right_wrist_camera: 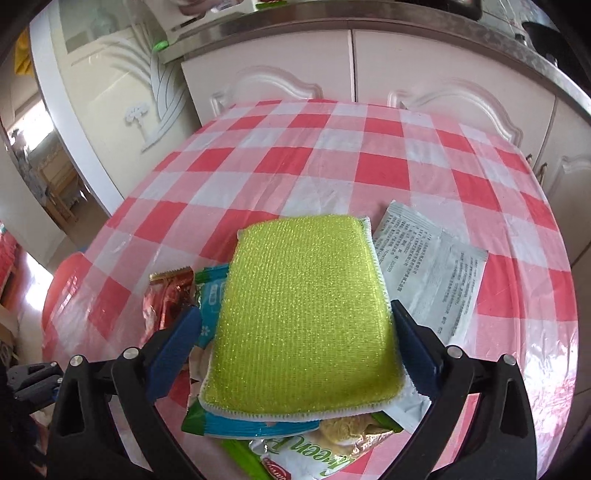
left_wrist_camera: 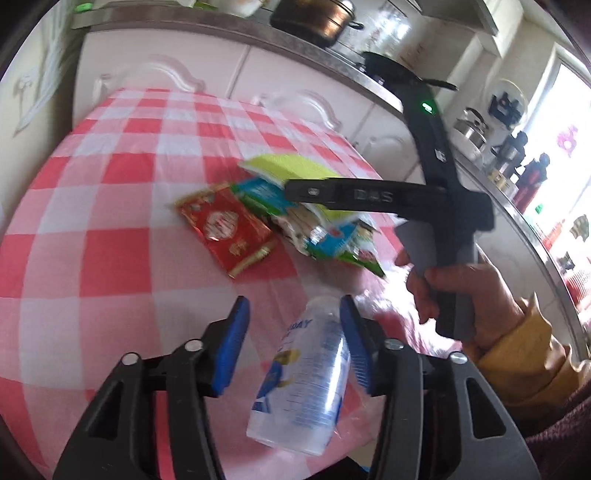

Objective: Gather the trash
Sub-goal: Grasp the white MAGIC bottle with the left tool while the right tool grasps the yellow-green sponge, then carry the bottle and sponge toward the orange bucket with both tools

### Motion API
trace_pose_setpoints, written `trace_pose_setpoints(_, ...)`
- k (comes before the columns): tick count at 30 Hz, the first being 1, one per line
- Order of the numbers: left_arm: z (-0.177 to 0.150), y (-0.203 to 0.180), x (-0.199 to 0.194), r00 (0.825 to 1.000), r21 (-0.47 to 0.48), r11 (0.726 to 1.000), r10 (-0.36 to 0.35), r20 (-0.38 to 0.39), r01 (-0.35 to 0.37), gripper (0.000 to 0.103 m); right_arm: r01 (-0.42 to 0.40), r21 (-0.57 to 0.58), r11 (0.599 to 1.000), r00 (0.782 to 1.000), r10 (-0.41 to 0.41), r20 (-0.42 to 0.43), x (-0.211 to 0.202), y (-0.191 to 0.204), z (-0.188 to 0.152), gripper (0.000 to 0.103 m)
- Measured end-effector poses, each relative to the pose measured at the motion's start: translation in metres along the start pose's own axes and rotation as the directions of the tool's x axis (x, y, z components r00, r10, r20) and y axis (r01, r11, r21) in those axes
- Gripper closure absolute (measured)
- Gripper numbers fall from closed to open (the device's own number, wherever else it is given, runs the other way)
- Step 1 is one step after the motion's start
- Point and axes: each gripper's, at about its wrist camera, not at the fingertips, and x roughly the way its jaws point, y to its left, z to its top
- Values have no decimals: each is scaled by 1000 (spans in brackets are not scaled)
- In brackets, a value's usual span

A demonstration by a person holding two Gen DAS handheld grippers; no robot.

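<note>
A pile of trash lies on the red-checked table (left_wrist_camera: 92,206): a red wrapper (left_wrist_camera: 225,229), blue-green snack bags (left_wrist_camera: 325,236) and a yellow-green sponge (left_wrist_camera: 291,166) on top. A clear plastic bottle (left_wrist_camera: 306,380) lies between my left gripper's (left_wrist_camera: 295,332) open blue pads, against the right pad. In the right wrist view my right gripper (right_wrist_camera: 295,328) is open, with its pads on either side of the sponge (right_wrist_camera: 303,314). Under the sponge lie the red wrapper (right_wrist_camera: 166,299), a blue-green bag (right_wrist_camera: 251,424) and a grey sachet (right_wrist_camera: 432,269).
White cabinets (right_wrist_camera: 295,70) and a steel countertop (left_wrist_camera: 207,22) stand behind the table. A pot (left_wrist_camera: 321,18), kettles and jars sit on the counter. A doorway (right_wrist_camera: 37,166) opens at the left. The table's far half (right_wrist_camera: 332,147) is bare cloth.
</note>
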Motion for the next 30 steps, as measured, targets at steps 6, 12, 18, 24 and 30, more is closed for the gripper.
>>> trace_pose_setpoints(6,-10,-27,13,997,150,988,44,-56,-35,36,66,-67,996,998,-64,24,3,8,-7,4)
trace_pose_setpoints(12,-24,-50,23,989,305,945,142,-46,-121,36,67,-48,997,995,-64,71,-3,1,-14,5)
trace_pose_setpoints(18,-25,-53,22,984,310,936,179,-17,-165,55,54,-16,998,993,-52,101,-11,-7,-18,13)
trace_pose_setpoints(24,-22,-50,22,980,279,942,198,-1,-189,58,46,5,999,991,-46,123,-19,-12,-22,17)
trace_pose_setpoints(30,-10,-34,10,979,185,962,199,38,-203,58,38,24,999,987,-42,156,-30,-15,-25,20)
